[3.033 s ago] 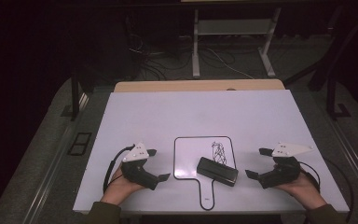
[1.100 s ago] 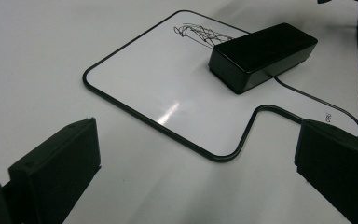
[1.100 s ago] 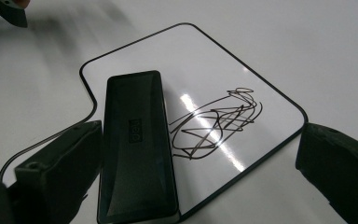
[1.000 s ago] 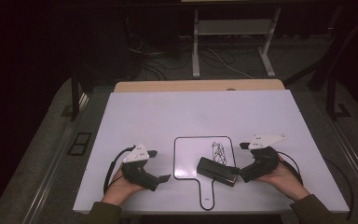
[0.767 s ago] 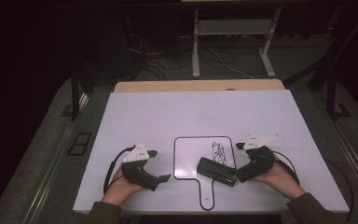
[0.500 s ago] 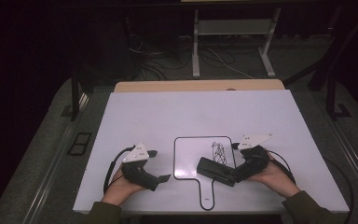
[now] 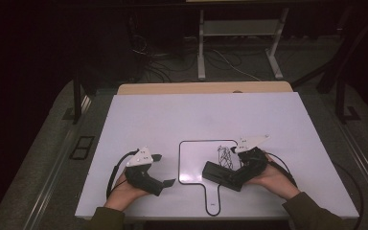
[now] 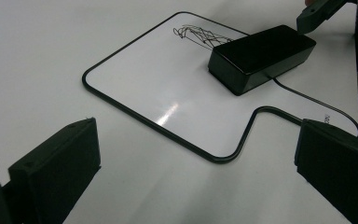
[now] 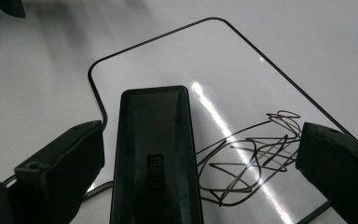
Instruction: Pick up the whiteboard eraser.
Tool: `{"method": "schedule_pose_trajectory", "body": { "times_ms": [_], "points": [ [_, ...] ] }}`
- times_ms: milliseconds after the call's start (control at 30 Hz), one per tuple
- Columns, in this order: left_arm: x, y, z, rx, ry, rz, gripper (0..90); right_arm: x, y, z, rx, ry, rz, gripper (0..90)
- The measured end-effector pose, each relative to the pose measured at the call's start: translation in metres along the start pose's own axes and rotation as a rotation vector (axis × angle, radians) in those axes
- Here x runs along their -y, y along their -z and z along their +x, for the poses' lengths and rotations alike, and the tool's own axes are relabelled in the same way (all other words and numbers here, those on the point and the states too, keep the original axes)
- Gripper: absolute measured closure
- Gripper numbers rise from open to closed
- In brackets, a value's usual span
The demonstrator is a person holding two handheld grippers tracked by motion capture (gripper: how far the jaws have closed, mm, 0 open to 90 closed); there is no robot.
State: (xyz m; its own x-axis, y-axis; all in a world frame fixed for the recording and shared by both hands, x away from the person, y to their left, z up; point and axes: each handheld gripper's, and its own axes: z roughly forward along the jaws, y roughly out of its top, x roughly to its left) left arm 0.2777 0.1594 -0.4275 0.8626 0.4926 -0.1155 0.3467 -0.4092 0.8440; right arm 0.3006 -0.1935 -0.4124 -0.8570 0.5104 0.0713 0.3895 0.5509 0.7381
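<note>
Right gripper view: the eraser (image 9: 156,158) lies on the whiteboard (image 9: 168,60) between the spread right tongs (image 9: 200,163), beside the scribble (image 9: 251,158). Left tongs (image 7: 165,170), also spread, rest apart on the bench (image 7: 172,115).

The high view is dim and grainy: the room beyond the white surface (image 7: 196,120) sinks into near-black, and the floor (image 7: 43,163) reads as murky grey. The surface itself is evenly lit from above, with soft, short shadows under the left tool (image 7: 160,170). In the right tool view, overhead light streaks as bright glare lines across the glossy whiteboard (image 9: 242,65), cutting through the scribble (image 9: 251,158). A smaller glare patch sits on the board in the left tool view. The near jaws are soft and out of focus; the black eraser (image 9: 156,158) shows faint reflections
</note>
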Motion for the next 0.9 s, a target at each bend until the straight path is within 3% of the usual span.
{"method": "schedule_pose_trajectory", "body": {
  "times_ms": [533, 733, 900],
  "points": [
    [0.000, 0.000, 0.000, 0.003, -0.006, 0.005, 0.0, 0.000, -0.006, 0.010, -0.020, 0.024, 0.065, 4.8],
    [0.000, 0.000, 0.000, 0.004, -0.008, 0.008, 0.0, 0.000, -0.007, 0.013, -0.027, 0.028, 0.086, 12.6],
    [0.000, 0.000, 0.000, 0.004, -0.005, 0.004, 0.0, 0.001, -0.008, 0.015, -0.029, 0.028, 0.100, 13.6]
  ]
}}
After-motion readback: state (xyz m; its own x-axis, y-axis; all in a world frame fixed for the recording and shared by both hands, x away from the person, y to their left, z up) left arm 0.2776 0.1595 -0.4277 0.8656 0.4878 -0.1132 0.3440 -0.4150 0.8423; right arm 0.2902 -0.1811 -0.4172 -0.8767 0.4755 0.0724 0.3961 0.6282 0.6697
